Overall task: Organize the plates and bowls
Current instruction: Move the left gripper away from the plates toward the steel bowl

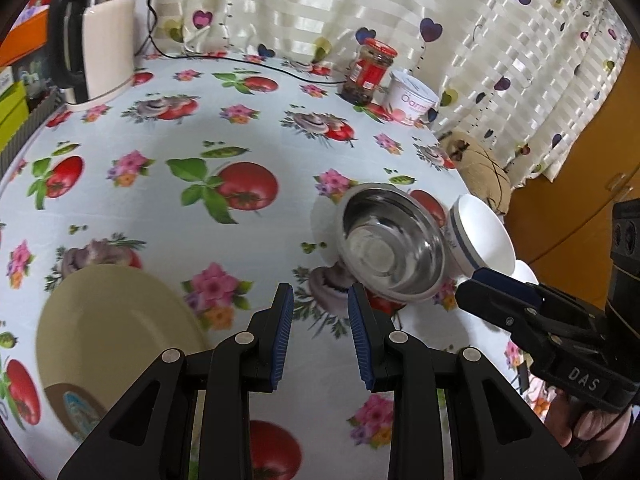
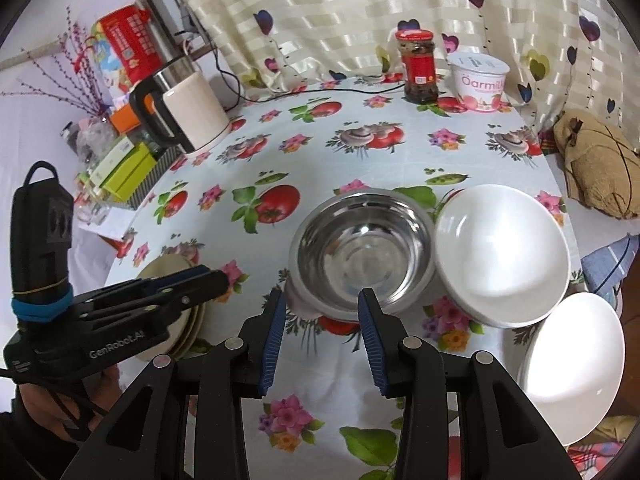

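A steel bowl (image 1: 394, 248) (image 2: 362, 252) stands on the flowered tablecloth, touching a white bowl (image 1: 484, 236) (image 2: 500, 256) on its right that has a blue band outside. A second white bowl (image 2: 576, 364) sits nearer the table's right edge. Cream plates (image 1: 116, 328) (image 2: 176, 320) are stacked at the left, partly hidden in the right wrist view. My left gripper (image 1: 320, 292) (image 2: 204, 276) hangs open and empty between the plates and the steel bowl. My right gripper (image 2: 322, 300) (image 1: 476, 280) is open, its fingertips just short of the steel bowl's near rim.
An electric kettle (image 1: 104, 40) (image 2: 188, 112) with its cable stands at the back left. A red-lidded jar (image 2: 418, 66) and a yogurt tub (image 2: 480, 82) sit by the curtain. A burlap bag (image 2: 600, 164) lies off the right edge, boxes (image 2: 124, 168) off the left.
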`<state>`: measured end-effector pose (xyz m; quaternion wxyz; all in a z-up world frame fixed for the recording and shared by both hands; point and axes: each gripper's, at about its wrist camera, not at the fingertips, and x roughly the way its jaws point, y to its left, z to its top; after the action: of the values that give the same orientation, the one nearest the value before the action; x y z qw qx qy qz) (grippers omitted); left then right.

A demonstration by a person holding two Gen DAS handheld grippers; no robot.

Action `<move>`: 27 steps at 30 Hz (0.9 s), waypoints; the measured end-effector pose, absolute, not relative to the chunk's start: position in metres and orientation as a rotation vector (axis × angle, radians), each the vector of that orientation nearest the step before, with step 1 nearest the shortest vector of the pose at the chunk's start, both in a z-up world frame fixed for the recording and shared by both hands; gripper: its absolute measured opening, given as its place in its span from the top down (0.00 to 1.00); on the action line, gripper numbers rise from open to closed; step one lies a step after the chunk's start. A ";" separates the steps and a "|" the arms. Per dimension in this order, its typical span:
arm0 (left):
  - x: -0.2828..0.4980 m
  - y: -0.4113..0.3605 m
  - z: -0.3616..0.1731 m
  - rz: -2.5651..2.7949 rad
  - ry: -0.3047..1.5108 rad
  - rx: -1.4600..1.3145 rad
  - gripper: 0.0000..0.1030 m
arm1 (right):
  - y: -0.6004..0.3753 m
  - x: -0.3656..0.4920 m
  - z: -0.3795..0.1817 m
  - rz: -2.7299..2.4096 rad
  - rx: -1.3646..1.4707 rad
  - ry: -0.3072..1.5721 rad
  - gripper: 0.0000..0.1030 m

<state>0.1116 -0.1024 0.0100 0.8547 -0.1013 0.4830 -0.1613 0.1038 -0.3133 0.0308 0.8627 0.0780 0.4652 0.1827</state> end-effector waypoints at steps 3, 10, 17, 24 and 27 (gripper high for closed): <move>0.119 -0.112 0.005 -0.354 1.031 -0.218 0.71 | -0.319 0.106 0.031 0.368 0.168 0.973 0.64; 0.136 -0.131 -0.013 -0.383 1.084 -0.244 0.71 | -0.331 0.109 0.028 0.346 0.179 0.974 0.64; 0.146 -0.140 -0.025 -0.390 1.114 -0.272 0.71 | -0.339 0.112 0.026 0.331 0.188 0.974 0.64; 0.154 -0.145 -0.037 -0.387 1.146 -0.289 0.71 | -0.346 0.115 0.024 0.316 0.197 0.977 0.64; 0.156 -0.148 -0.041 -0.395 1.156 -0.293 0.74 | -0.348 0.115 0.023 0.312 0.201 0.977 0.64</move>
<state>0.1555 -0.1480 -0.0408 0.8092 -0.1371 0.5406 -0.1848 0.1149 -0.3479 0.0234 0.8665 0.0961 0.4667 0.1489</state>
